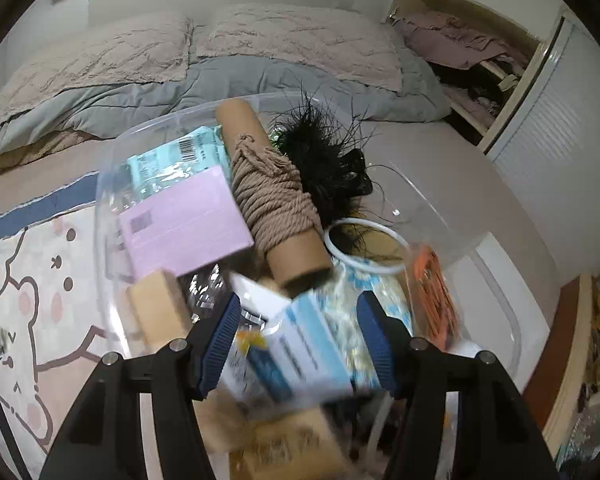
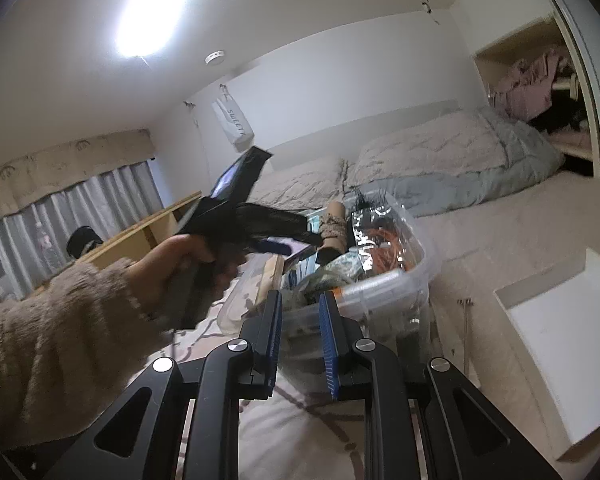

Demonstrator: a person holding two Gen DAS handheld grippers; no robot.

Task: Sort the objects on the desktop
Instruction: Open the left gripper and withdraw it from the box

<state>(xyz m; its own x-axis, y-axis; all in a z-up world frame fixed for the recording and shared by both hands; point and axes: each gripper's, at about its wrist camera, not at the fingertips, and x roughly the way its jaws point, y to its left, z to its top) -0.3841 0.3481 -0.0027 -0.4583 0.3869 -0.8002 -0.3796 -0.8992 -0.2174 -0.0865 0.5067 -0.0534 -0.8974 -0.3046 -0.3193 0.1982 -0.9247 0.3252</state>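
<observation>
Left fingers point(image 1: 300, 344) half-open over blue-white box point(image 1: 300, 354) in bin point(image 1: 112, 168); right fingers point(image 2: 300, 312) closed, empty.

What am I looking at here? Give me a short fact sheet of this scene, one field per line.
Place: bedroom, on a bed
Container: clear plastic bin, full of odds and ends
Inside: rope-wound cardboard tube, pink box, white ring, black feathery item
Left gripper: over the bin, blue-and-white box between its fingers; grip unclear
Right gripper: shut, empty, near the bin
</observation>
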